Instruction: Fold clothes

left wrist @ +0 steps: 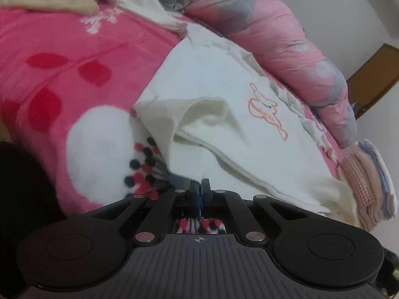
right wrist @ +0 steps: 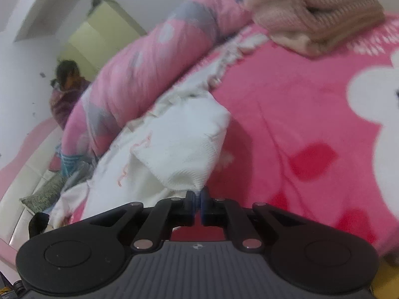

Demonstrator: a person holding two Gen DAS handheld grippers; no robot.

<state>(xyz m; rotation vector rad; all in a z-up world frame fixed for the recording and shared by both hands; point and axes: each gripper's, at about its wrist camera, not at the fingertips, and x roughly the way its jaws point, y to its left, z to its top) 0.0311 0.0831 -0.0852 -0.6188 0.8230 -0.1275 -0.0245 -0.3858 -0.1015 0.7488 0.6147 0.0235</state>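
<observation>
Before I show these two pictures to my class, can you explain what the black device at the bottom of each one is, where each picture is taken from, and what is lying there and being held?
A person holds a hand tool with two fingers, a gripper, in each hand. Each carries a camera looking forward along its fingers, hence two views.

In the left view, the left gripper is shut on the edge of a white garment with an orange drawing. In the right view, the right gripper is shut on another corner of white cloth, apparently the same garment.

It lies on a pink blanket. A rolled pink quilt lies behind, with folded clothes stacked nearby.
</observation>
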